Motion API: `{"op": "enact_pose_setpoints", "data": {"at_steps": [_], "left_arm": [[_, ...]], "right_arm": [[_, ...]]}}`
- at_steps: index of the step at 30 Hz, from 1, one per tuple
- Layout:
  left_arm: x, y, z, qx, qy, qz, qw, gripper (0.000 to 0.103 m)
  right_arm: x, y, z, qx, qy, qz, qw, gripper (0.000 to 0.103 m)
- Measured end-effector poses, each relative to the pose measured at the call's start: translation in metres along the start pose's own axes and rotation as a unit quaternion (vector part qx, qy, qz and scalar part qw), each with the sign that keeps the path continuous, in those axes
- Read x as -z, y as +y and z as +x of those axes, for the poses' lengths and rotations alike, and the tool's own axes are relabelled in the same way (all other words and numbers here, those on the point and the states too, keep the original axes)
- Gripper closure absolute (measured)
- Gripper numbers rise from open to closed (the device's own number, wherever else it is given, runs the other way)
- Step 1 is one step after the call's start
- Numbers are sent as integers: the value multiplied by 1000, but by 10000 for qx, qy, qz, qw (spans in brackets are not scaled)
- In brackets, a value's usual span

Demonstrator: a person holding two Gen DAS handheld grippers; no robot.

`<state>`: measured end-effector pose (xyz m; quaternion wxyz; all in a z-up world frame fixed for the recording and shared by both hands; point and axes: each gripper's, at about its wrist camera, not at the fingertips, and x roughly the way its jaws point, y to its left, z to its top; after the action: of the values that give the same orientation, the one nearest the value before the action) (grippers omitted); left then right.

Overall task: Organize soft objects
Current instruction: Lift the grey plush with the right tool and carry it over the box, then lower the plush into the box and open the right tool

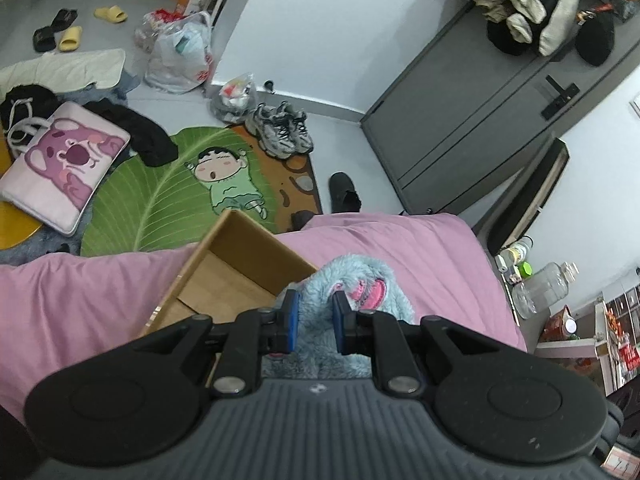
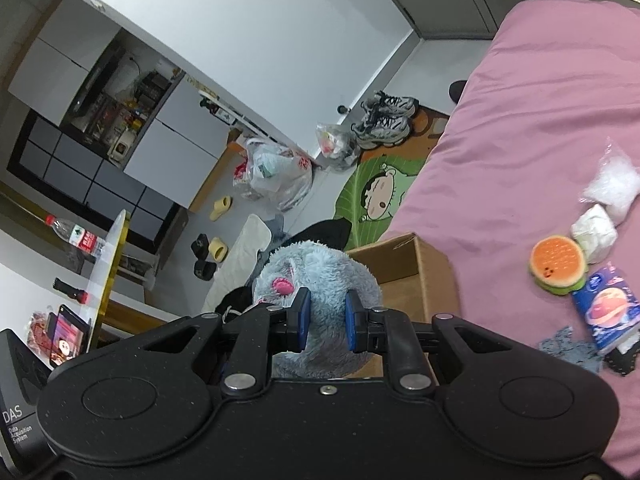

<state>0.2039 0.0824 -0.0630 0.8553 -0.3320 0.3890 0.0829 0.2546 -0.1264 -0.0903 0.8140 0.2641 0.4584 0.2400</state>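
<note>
A fluffy blue plush toy point(image 1: 360, 280) with pink parts is held by both grippers above the pink bed, at the edge of an open cardboard box point(image 1: 240, 264). My left gripper point(image 1: 314, 312) is shut on the plush's fur. My right gripper point(image 2: 325, 320) is shut on the same plush point(image 2: 316, 264), next to the box point(image 2: 408, 272). A burger plush point(image 2: 558, 264), a white soft bundle point(image 2: 594, 232), a clear bag of white stuffing point(image 2: 612, 184) and a blue packet point(image 2: 608, 308) lie on the bed to the right.
The pink bed point(image 1: 400, 240) ends at the floor, where a green leaf rug point(image 1: 160, 192), sneakers point(image 1: 280, 128), a pink cushion point(image 1: 60, 164), plastic bags point(image 1: 180, 56) and slippers lie. A grey door point(image 1: 480, 100) stands beyond. Bottles point(image 1: 548, 284) stand at the right.
</note>
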Motion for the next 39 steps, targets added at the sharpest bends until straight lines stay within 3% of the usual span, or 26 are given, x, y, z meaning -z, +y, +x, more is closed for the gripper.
{"op": "enact_pose_setpoints", "data": {"at_steps": [14,23,37,39], "left_arm": [[-24,44,32,-248,325,-312,9987,87],[-27,47,57,-529,495,-204,9972,86],[-27,52,70,-865,676,-253,9936,83],[-26,53,70,-867,681,-272,9935,83]], "right_arm": [[1,6,52,245,442,-30,9987,85],[4,-17,81,351,657,494,9960,86],[6,-13,111,654,744,479,9939,87],[4,-16,110,656,756,565,9934,82]]}}
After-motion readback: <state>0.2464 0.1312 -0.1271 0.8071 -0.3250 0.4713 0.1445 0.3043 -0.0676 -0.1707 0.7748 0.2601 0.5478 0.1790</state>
